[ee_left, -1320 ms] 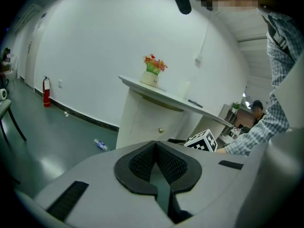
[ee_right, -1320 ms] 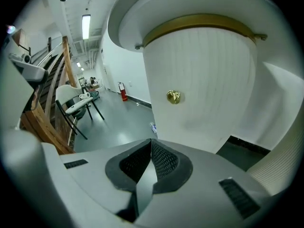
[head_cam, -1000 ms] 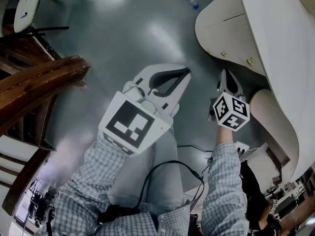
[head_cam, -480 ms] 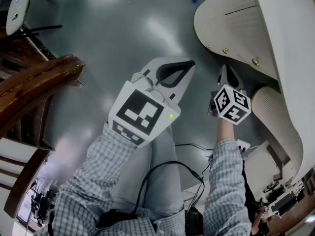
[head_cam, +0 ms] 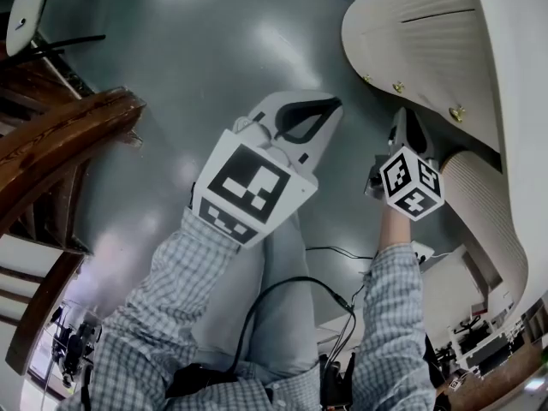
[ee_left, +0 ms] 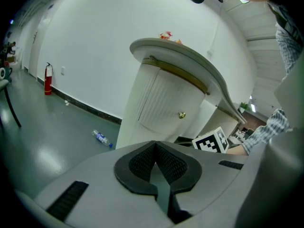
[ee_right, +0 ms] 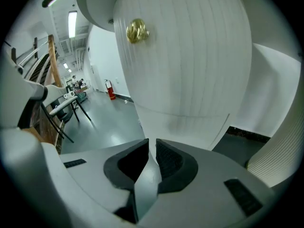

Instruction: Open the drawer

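Approach phase. Right gripper (ee_right: 151, 148) and left gripper (ee_left: 154, 144) closed, empty. Brass knob (ee_right: 137, 31) above right jaws, apart; next: open, then clamp.

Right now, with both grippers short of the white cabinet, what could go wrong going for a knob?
1. The right gripper is shut, and the brass knob sits well above its tips in its own view. Pushing in like this would likely bump the ribbed cabinet front rather than catch the knob.
2. The head view shows a row of brass knobs, so it could take the wrong one.
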The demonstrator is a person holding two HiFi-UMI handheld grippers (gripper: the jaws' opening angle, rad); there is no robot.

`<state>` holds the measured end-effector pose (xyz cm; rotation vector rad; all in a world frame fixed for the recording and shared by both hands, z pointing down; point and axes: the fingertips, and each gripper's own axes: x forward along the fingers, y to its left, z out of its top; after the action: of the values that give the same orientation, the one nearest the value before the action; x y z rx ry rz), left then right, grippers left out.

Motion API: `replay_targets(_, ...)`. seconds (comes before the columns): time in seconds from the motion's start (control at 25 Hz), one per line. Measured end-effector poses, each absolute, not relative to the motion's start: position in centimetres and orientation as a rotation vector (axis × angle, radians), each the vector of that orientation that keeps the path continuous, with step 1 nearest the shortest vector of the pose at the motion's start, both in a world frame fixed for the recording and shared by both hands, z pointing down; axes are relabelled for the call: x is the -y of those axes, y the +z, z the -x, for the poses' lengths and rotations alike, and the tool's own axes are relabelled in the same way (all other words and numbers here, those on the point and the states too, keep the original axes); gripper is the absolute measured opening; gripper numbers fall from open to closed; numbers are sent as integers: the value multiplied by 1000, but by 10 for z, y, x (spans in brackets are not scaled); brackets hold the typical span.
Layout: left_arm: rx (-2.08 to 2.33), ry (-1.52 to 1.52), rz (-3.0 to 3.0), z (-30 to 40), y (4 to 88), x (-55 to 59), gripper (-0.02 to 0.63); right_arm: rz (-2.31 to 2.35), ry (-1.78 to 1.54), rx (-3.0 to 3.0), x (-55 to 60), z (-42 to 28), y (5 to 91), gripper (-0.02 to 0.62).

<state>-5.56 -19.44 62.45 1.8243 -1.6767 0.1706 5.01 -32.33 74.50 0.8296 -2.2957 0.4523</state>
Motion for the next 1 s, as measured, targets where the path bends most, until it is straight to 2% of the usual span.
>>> replay_targets(0.12,1673,175,-1824,57,625,194,3,-865,446,2369,321,-48,718,15)
replay_targets(0.24,1669,173,-1829,56,621,196,3,-909,467,2425,322,-51,693,99)
replay_targets(0.4,1673,166,-1832,56,615,198,3,-952,464,2505,327,-47,661,135)
replay_targets(0.88,1676,144,-1831,55,604,196,3,-1048,383,2612,336,-36,605,137)
replay_targets(0.92,1677,143,-1832,55,602,196,3,-1055,373,2612,337,-35,603,129)
replay_targets(0.96,1677,143,-1834,55,601,195,3,-1061,364,2609,338,-34,601,84)
replay_targets(1.0,1676,143,-1836,55,599,195,3,-1064,356,2606,338,-34,600,84)
